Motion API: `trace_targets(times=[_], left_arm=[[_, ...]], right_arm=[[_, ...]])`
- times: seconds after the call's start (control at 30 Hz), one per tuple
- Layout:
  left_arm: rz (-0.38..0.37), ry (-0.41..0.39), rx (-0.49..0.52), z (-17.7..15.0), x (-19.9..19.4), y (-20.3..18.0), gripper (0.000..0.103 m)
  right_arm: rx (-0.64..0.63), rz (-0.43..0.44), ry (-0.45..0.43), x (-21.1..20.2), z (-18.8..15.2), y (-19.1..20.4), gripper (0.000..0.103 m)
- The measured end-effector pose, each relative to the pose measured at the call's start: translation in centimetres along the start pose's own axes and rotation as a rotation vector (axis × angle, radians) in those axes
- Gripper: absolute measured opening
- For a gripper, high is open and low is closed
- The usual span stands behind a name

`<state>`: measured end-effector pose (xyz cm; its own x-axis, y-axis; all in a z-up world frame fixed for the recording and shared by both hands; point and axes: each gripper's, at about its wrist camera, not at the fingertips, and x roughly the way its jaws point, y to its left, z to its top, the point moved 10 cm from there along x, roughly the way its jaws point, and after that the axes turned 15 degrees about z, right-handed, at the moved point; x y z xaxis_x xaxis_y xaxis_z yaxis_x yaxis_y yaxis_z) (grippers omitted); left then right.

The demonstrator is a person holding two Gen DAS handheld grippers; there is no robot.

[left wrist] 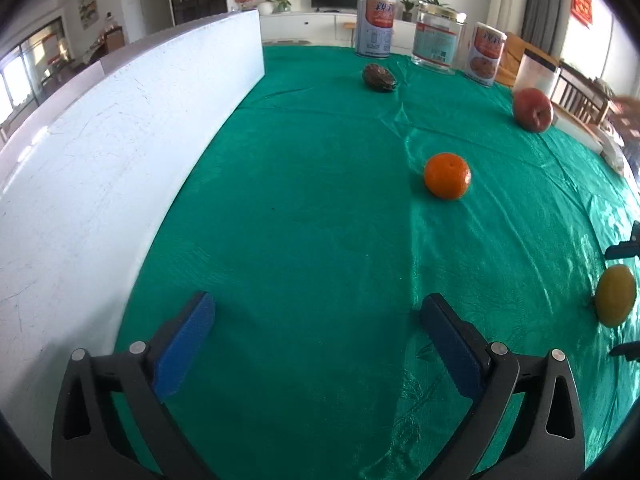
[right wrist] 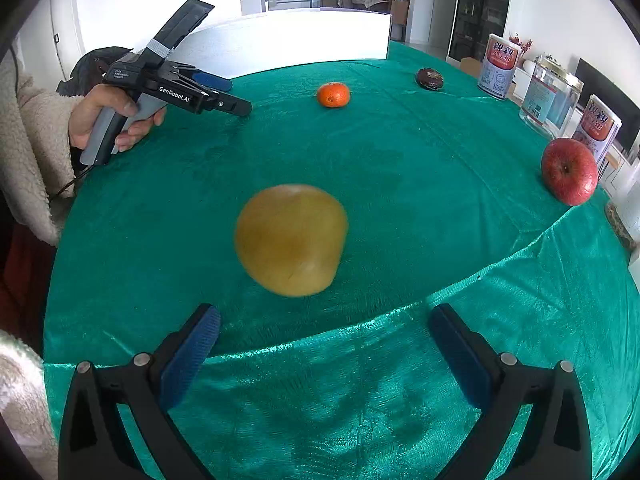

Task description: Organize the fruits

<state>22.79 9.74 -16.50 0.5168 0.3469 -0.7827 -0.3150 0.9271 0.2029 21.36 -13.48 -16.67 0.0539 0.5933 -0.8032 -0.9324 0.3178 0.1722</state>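
Observation:
Fruits lie spread on a green tablecloth (left wrist: pixel 300 240). A yellow fruit (right wrist: pixel 291 239) lies just ahead of my right gripper (right wrist: pixel 324 344), which is open and empty; it also shows at the right edge of the left wrist view (left wrist: pixel 615 295). An orange (left wrist: pixel 447 176) (right wrist: pixel 333 95) sits mid-table. A red apple (left wrist: pixel 533 109) (right wrist: pixel 569 170) lies near the far edge. A dark brown fruit (left wrist: pixel 379 77) (right wrist: pixel 429 79) lies further back. My left gripper (left wrist: pixel 316 320) is open and empty above bare cloth; it also shows in the right wrist view (right wrist: pixel 228 96).
A long white board (left wrist: pixel 120 152) stands along the left side of the table. Two printed cans (left wrist: pixel 375 26) (left wrist: pixel 486 54) and a glass jar (left wrist: pixel 438 36) stand at the far edge. A clear container (left wrist: pixel 536 72) stands beyond the apple.

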Motion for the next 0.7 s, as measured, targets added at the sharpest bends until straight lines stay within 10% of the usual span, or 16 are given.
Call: trace_targets(times=[0.7], left_arm=[[-0.002, 0.002, 0.000, 0.03, 0.01, -0.02, 0.102]], right_arm=[[0.000, 0.002, 0.001, 0.08, 0.02, -0.06, 0.103]])
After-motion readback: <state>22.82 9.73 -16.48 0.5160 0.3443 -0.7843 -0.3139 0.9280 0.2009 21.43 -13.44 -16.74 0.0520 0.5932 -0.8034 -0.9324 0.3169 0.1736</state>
